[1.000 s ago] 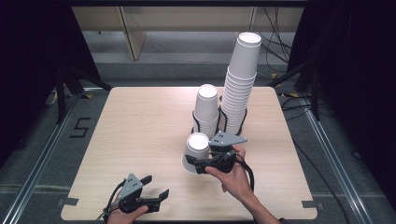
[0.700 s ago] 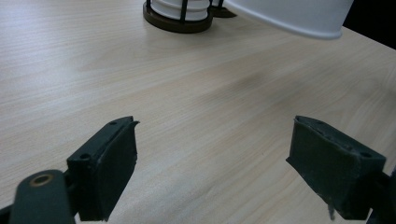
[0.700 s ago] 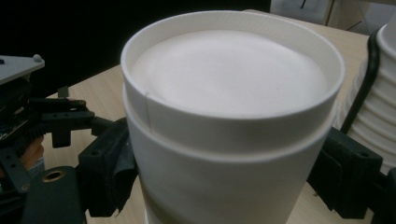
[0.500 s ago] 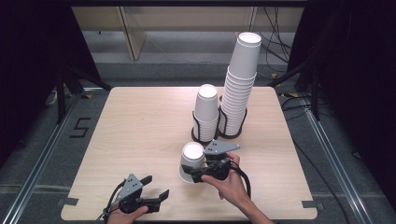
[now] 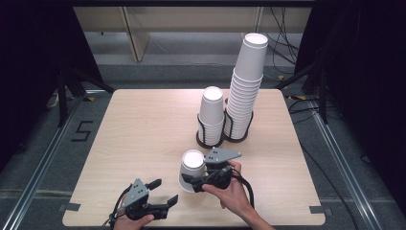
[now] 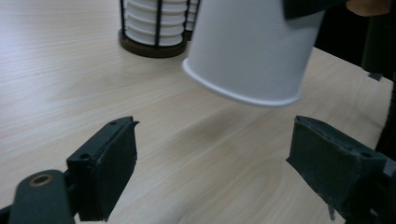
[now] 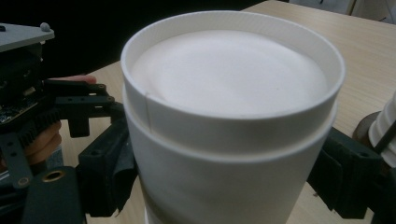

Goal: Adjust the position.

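A white paper cup (image 5: 192, 168) is upside down, its bottom facing up. My right gripper (image 5: 194, 180) is shut on its sides, near the table's front middle. In the left gripper view the cup (image 6: 252, 46) hangs tilted, its rim a little above the wood. The right gripper view has the cup (image 7: 229, 116) close up between the black jaws of the right gripper (image 7: 224, 179). My left gripper (image 5: 164, 191) rests at the front edge, left of the cup, open with nothing between its jaws. From its own camera the left gripper (image 6: 212, 158) faces the cup.
A black wire holder (image 5: 210, 139) at the table's middle back holds a short stack of white cups (image 5: 211, 112) and a tall stack (image 5: 246, 86). The wooden table (image 5: 139, 124) has bare room on its left half. Dark floor and cables surround it.
My right gripper has carried the cup toward the front edge and slightly left, lower than before. The left gripper has stayed in place.
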Action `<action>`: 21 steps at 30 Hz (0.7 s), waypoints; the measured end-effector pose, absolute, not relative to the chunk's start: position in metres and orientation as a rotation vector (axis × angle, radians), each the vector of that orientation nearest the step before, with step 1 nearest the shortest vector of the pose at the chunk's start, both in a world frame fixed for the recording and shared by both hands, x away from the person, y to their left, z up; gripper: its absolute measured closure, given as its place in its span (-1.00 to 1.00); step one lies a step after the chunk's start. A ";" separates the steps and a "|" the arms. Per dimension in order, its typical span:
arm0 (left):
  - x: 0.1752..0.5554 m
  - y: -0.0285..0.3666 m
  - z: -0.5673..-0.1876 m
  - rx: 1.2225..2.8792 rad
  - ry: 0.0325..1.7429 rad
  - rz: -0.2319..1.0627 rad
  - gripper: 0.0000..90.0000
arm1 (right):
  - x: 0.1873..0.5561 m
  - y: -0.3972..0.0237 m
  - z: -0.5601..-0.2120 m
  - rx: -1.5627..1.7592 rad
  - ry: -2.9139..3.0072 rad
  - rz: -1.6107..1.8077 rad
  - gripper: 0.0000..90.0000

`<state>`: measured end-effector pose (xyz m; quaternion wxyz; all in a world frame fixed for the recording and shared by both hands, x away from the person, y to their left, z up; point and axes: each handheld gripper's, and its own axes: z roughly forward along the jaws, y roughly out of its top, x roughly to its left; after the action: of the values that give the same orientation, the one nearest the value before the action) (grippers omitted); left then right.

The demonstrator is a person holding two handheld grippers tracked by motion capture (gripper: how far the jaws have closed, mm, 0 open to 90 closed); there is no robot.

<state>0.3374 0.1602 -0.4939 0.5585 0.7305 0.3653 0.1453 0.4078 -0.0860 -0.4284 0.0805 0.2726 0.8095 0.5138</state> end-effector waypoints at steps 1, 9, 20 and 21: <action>0.336 0.158 -0.493 1.735 0.855 0.356 -0.68 | 0.408 -0.086 -0.428 0.815 2.420 1.536 -0.58; 0.334 0.154 -0.490 1.713 0.787 0.402 -0.68 | 0.403 -0.078 -0.430 0.802 2.433 1.575 -0.58; 0.340 0.146 -0.493 1.713 0.748 0.389 -0.77 | 0.392 -0.065 -0.426 0.747 2.427 1.627 -0.57; 0.341 0.146 -0.493 1.706 0.745 0.388 -0.89 | 0.391 -0.063 -0.426 0.726 2.418 1.612 -0.57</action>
<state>0.3407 0.1457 -0.4934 0.5810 0.7302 0.3187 0.1663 0.3910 -0.0630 -0.4256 0.0732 0.2418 0.8051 0.5367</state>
